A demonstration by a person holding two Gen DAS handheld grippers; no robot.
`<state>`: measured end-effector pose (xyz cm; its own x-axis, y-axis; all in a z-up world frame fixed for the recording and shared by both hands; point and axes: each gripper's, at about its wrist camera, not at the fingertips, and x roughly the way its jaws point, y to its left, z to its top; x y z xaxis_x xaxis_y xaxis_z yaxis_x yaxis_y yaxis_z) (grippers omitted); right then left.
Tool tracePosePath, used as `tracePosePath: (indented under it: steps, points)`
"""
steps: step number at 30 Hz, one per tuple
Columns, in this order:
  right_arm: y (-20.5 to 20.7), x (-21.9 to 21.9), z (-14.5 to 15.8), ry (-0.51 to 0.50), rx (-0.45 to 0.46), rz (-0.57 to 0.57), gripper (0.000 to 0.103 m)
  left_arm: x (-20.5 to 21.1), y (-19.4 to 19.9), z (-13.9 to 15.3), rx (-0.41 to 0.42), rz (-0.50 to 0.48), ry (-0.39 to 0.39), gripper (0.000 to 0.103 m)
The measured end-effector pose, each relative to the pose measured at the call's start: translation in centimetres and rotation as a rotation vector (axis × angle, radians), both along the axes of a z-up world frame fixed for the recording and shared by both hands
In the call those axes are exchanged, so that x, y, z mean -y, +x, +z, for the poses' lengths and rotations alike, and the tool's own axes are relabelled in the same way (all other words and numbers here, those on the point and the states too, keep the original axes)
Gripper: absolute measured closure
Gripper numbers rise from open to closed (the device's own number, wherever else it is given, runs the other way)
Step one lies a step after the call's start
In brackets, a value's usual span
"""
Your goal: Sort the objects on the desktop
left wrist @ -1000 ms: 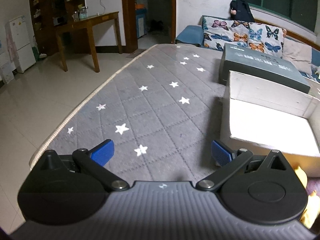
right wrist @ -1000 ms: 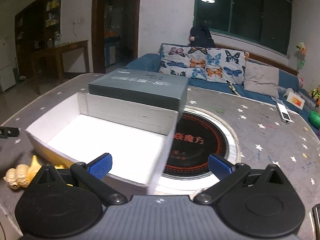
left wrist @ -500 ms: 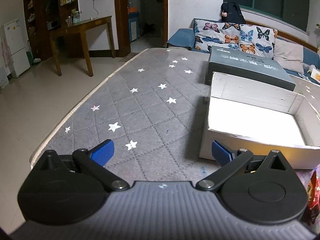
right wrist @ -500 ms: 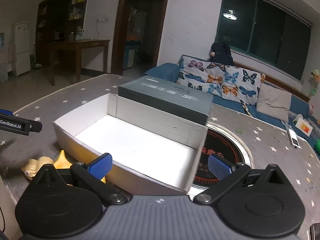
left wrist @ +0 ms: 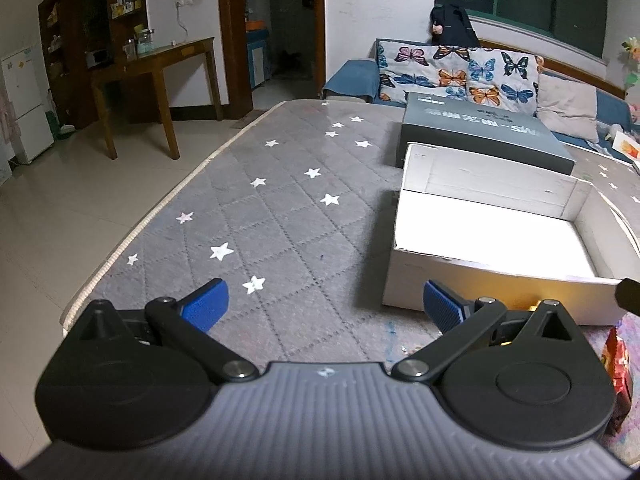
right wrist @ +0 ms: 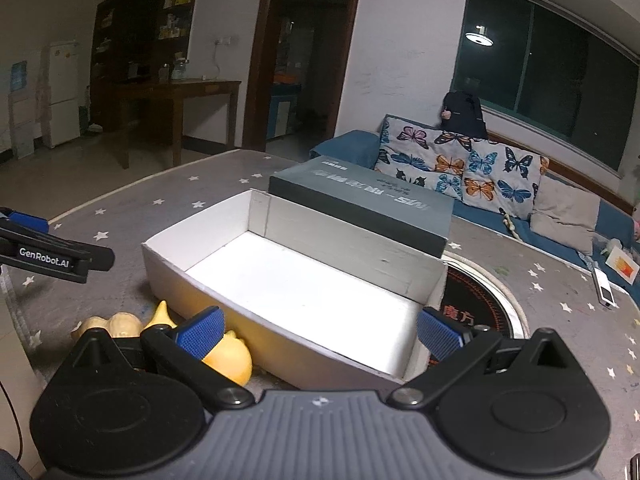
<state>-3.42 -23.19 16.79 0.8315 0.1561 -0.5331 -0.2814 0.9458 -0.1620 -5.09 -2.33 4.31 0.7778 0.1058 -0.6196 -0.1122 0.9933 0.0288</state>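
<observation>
Left side: the left gripper (left wrist: pixel 326 304) hangs over the grey star-patterned table cover (left wrist: pixel 256 216), its blue-padded fingers (left wrist: pixel 206 306) spread wide with nothing between them; in the right wrist view its dark body (right wrist: pixel 56 254) enters from the left edge, well apart from the box. Near the front edge of the cover, just left of the white open box (right wrist: pixel 256 334), lie the loose items — a cream-coloured toy (right wrist: pixel 106 326), a small yellow piece (right wrist: pixel 162 314) beside it and a larger yellow toy (right wrist: pixel 230 356) resting against the box's front wall; their exact form cannot be told, as the right gripper's left finger covers part of them. Centre: the white open box is empty, its floor brightly lit, and it sits flat on the cover. A dark grey lidded box (right wrist: pixel 360 204) stands directly behind it, touching or nearly touching its rear wall. The right gripper (right wrist: pixel 318 334) is held over the box's near wall, fingers (right wrist: pixel 438 336) wide apart and holding nothing. Right side: a black round mat with red characters (right wrist: pixel 476 300) shows partly from behind the white box's right corner. Further right — near the table's far edge — lie a white remote-like device (right wrist: pixel 604 290) and a card with an orange print (right wrist: pixel 622 266). In the left wrist view a red-patterned packet (left wrist: pixel 618 360) sits at the right margin, just in front of the white box (left wrist: pixel 480 284).
</observation>
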Motion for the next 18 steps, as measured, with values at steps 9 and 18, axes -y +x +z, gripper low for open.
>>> tracePosePath:
  steps: [9,18]
  points:
    - [-0.6,-0.7,-0.1,0.005,0.004,0.013,0.000,0.9,-0.5,-0.1,0.003,-0.025,0.015,0.000]
    - [-1.2,-1.1,-0.3,-0.006,-0.009,0.004,0.000,1.9,-1.0,-0.3,0.004,-0.057,0.028,0.000]
